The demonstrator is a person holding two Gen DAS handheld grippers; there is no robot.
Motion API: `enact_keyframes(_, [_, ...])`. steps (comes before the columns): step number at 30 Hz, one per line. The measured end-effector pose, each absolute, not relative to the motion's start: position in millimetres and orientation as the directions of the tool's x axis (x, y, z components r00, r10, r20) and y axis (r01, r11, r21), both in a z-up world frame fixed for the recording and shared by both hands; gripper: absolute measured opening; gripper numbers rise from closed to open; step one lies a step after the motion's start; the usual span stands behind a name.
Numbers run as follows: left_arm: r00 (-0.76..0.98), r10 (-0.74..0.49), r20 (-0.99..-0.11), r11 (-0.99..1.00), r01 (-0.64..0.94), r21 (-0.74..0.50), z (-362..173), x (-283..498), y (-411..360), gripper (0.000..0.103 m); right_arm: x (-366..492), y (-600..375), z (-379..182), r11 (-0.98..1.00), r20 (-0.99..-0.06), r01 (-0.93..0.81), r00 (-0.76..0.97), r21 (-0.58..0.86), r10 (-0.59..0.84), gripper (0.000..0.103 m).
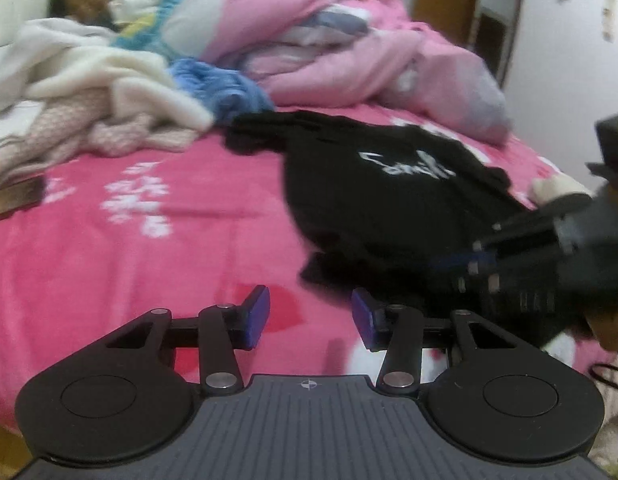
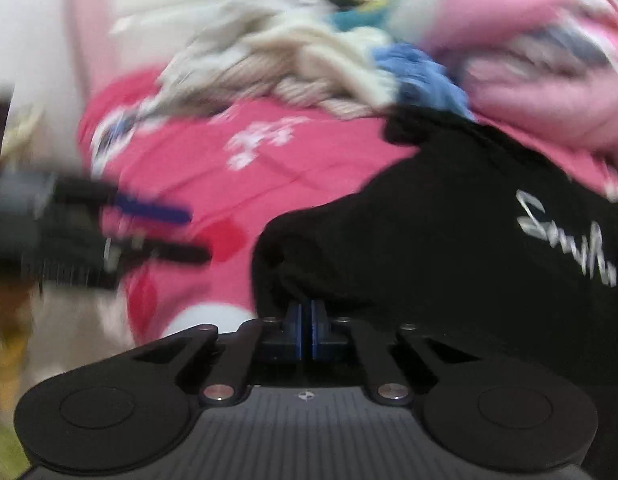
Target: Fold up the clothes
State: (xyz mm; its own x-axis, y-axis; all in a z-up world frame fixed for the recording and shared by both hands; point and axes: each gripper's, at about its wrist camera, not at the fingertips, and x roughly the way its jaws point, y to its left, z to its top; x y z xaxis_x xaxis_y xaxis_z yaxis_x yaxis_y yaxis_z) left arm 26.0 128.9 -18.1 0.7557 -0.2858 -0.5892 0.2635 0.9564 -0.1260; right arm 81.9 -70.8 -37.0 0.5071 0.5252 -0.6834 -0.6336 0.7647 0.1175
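Observation:
A black shirt with white lettering (image 1: 393, 196) lies on the pink bed sheet (image 1: 109, 264). My left gripper (image 1: 311, 316) is open and empty, just left of the shirt's near edge, above the sheet. My right gripper (image 2: 307, 312) is shut on the near edge of the black shirt (image 2: 449, 248). The right gripper also shows at the right of the left wrist view (image 1: 481, 256), and the left gripper shows open at the left of the right wrist view (image 2: 189, 236). Both views are blurred.
A pink quilt (image 1: 349, 48), white and cream blankets (image 1: 93, 76) and a blue garment (image 1: 225, 84) are piled at the back of the bed. A person (image 1: 85, 0) lies at the far left. A door (image 1: 497, 20) stands at the back right.

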Motion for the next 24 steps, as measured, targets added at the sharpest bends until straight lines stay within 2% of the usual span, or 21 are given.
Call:
enact_keyframes(7, [0.782, -0.320, -0.535, 0.905, 0.419, 0.070, -26, 32, 98, 0.052, 115, -155, -56, 0.776, -0.617, -0.322, 0.474, 0.542, 0.628, 0.004])
enact_keyframes(12, [0.752, -0.374, -0.543, 0.822, 0.539, 0.181, -37, 34, 71, 0.055, 126, -171, -75, 0.706, -0.580, -0.220, 0.436, 0.673, 0.688, 0.005])
enact_keyframes(15, [0.761, -0.341, -0.552, 0.804, 0.540, 0.247, -47, 41, 57, 0.053, 130, -170, -82, 0.689, -0.574, -0.201, 0.422, 0.696, 0.702, 0.005])
enact_keyframes(16, [0.764, -0.330, -0.555, 0.807, 0.533, 0.254, -48, 44, 54, 0.044, 130, -169, -82, 0.689, -0.573, -0.201, 0.421, 0.697, 0.703, 0.005])
enact_keyframes(17, [0.767, -0.321, -0.555, 0.811, 0.526, 0.257, -49, 46, 53, 0.039, 131, -168, -82, 0.688, -0.573, -0.202, 0.421, 0.696, 0.703, 0.005])
enact_keyframes(18, [0.765, -0.320, -0.559, 0.819, 0.520, 0.242, -48, 48, 54, 0.029, 131, -168, -83, 0.688, -0.572, -0.203, 0.421, 0.696, 0.704, 0.005])
enact_keyframes(19, [0.760, -0.323, -0.564, 0.829, 0.515, 0.219, -47, 49, 55, 0.012, 131, -168, -82, 0.687, -0.570, -0.206, 0.421, 0.697, 0.705, 0.005])
enact_keyframes(22, [0.739, -0.342, -0.580, 0.863, 0.491, 0.117, -40, 51, 66, 0.001, 131, -166, -80, 0.678, -0.561, -0.222, 0.415, 0.701, 0.716, 0.006])
enact_keyframes(24, [0.725, -0.351, -0.593, 0.896, 0.444, 0.013, -28, 47, 81, 0.000, 127, -165, -77, 0.668, -0.552, -0.247, 0.403, 0.702, 0.730, 0.006])
